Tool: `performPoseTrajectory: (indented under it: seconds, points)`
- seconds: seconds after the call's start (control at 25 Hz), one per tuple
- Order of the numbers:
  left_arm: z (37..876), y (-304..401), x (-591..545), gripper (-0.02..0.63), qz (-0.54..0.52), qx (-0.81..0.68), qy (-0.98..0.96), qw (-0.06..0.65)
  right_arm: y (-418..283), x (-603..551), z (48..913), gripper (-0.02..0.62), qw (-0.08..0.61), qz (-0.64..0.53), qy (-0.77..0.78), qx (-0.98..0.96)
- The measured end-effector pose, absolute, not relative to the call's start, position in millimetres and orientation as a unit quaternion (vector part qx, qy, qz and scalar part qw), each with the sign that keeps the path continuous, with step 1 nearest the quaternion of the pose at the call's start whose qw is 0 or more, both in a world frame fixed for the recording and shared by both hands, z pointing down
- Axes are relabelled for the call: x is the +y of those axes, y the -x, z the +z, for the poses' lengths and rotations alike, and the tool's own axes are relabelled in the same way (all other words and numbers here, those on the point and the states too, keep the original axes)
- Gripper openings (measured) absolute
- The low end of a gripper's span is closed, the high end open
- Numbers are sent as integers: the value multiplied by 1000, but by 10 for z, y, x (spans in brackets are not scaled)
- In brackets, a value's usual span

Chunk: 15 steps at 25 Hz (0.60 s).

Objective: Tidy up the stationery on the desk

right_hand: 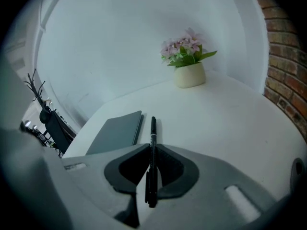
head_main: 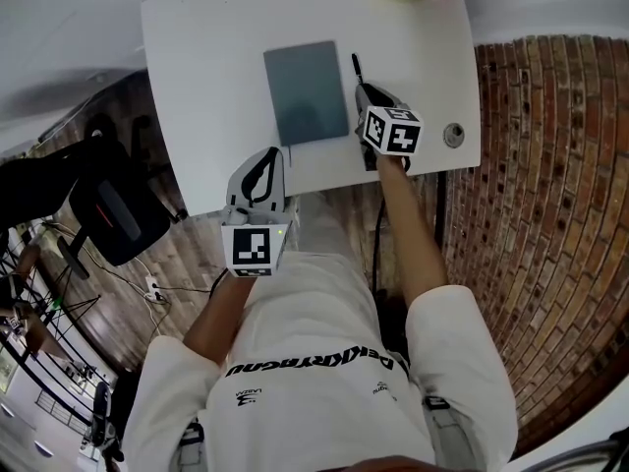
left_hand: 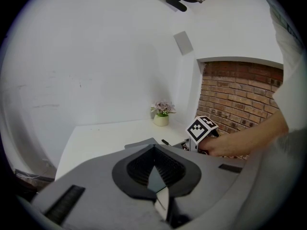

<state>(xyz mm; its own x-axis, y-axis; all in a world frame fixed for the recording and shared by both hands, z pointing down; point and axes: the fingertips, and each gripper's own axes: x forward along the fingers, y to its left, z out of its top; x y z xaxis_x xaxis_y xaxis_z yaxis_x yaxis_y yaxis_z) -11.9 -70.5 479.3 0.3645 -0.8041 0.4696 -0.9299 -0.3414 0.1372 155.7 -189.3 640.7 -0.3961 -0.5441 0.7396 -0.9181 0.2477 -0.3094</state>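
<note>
While the left gripper [left_hand: 154, 150] is held with fingers pressed together, empty, a black pen [right_hand: 152, 171] is pinched by the fingers of the right gripper [right_hand: 152, 146]; beyond them, leftward, a grey notebook [right_hand: 117, 132] is laid on the table [right_hand: 225, 114].

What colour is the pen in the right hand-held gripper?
Black all over. The pen shows best in the right gripper view.

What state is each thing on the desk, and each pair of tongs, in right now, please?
right tongs: shut on pen
left tongs: shut, empty
pen: gripped in right tongs
notebook: closed, flat on desk
flower pot: upright
</note>
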Motion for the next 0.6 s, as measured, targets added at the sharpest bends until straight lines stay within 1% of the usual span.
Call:
performPoseTrajectory:
  seconds: [0.28,0.48,0.6]
  points:
    - [4827,105,-674,-2,162,-532,-806,202,-1401,-1845,6413,44,242,390,-480,-748]
    - [4945,57,-616,-2,162,-517,-809,230,-1330,-1815,6437,44,225,417,-475,-742]
    - [4950,7,-582,-2,159,-507,-811,245,-1302,-1797,6456,44,226,422,-473,-740]
